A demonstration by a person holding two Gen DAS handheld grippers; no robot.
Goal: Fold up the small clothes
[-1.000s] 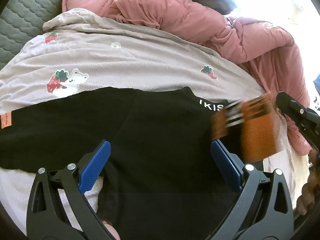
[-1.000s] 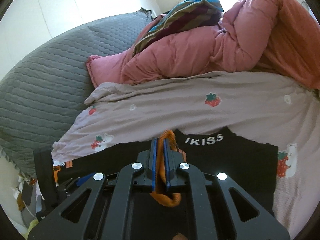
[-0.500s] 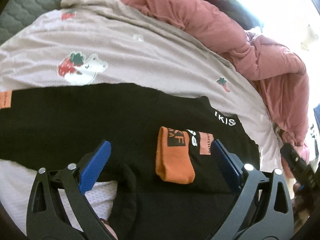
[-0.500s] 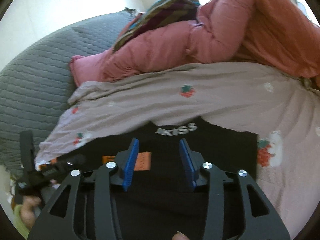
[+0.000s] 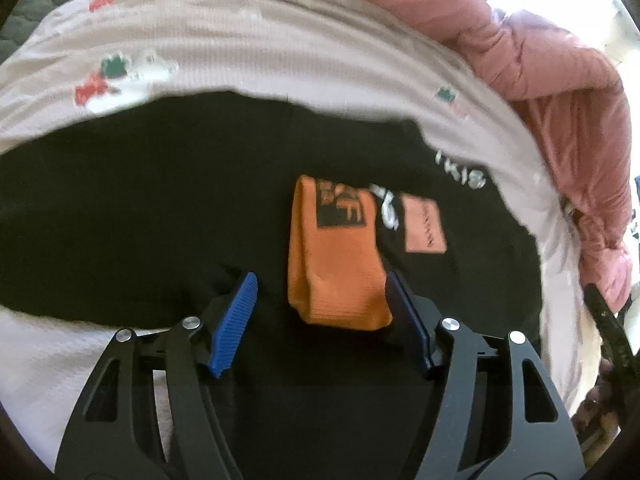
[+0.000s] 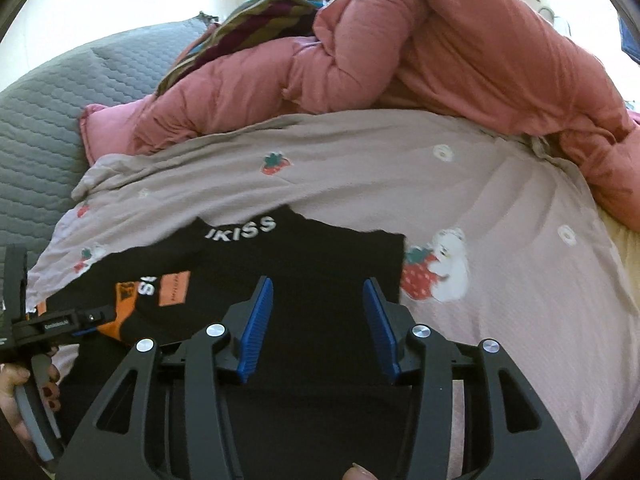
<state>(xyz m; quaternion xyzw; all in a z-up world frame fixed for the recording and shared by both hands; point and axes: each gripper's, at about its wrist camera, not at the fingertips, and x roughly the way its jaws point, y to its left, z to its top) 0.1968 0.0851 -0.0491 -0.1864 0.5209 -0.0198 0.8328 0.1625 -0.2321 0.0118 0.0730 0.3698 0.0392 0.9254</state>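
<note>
Bed: pale pink sheet (image 6: pixel 460 208) printed with strawberries and white bears covers it; a grey quilted cover (image 6: pixel 44 120) lies at the far left.
Behind the sheet: a rumpled pink duvet (image 6: pixel 440 52) is heaped along the far edge, with a striped cloth (image 6: pixel 260 20) on top of it.
Black garment (image 6: pixel 320 264): spread flat on the sheet, white letters reading "KISS" near its far edge; the cloth looks smooth in the right wrist view.
Folded sleeve (image 5: pixel 340 264): an orange cuff end with a black square print lies doubled over on the black garment, with a white print and a salmon label (image 5: pixel 424 224) just beside it on the right.
Left gripper (image 5: pixel 320 324): the blue-padded fingers (image 5: pixel 234 324) stand part open and hold nothing. The orange cuff lies between them, its right edge meeting the right pad in this view; true contact cannot be told. This view is blurred.
Right gripper (image 6: pixel 318 328): fingers spread apart and empty, over bare black cloth near the garment's right side, well apart from the orange cuff (image 6: pixel 120 308).
Seen from the right wrist: the other gripper's handle and the hand on it, with dark red nails, sit at the lower left edge.
</note>
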